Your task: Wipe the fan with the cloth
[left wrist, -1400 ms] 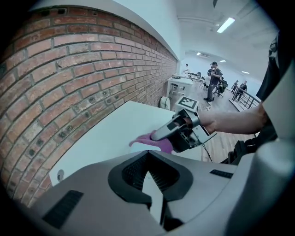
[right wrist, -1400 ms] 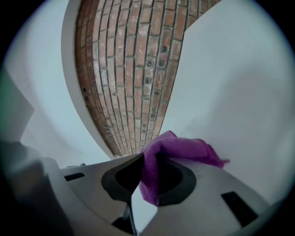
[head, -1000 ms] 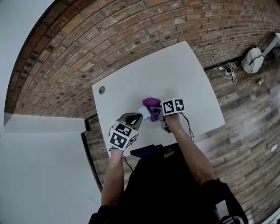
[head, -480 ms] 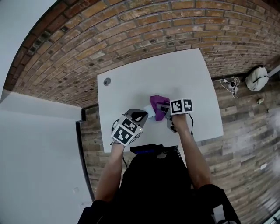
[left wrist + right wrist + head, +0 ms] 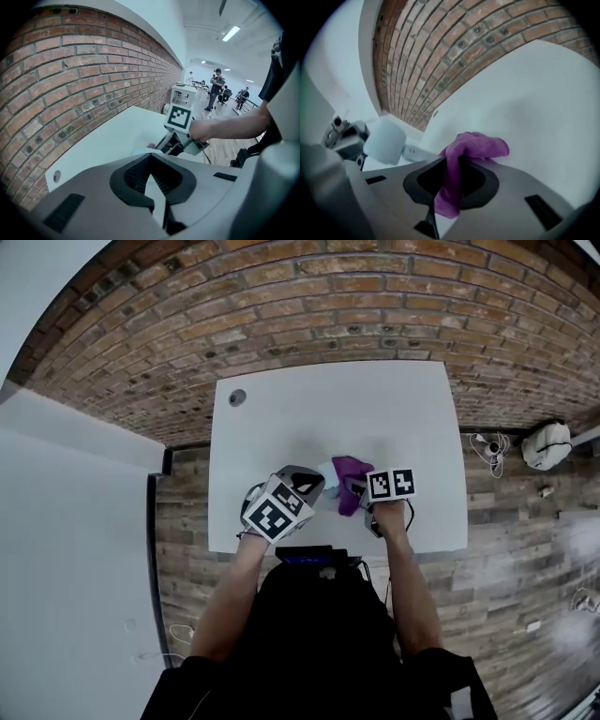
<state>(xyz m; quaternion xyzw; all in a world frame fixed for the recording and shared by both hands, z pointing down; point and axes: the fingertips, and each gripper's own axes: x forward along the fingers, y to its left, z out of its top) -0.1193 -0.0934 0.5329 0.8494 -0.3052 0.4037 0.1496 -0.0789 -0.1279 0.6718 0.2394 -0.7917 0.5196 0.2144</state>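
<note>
Head view: right hand (image 5: 389, 513) outstretched forward

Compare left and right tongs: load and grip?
Left tongs clamp the pale blue fan; right tongs clamp the purple cloth. Only a thin pale sliver shows between the left tongs' jaws; the cloth bunches out above the right tongs' jaws and hangs below them. Shared: both shut on their load, over the white table, tips facing each other.
</note>
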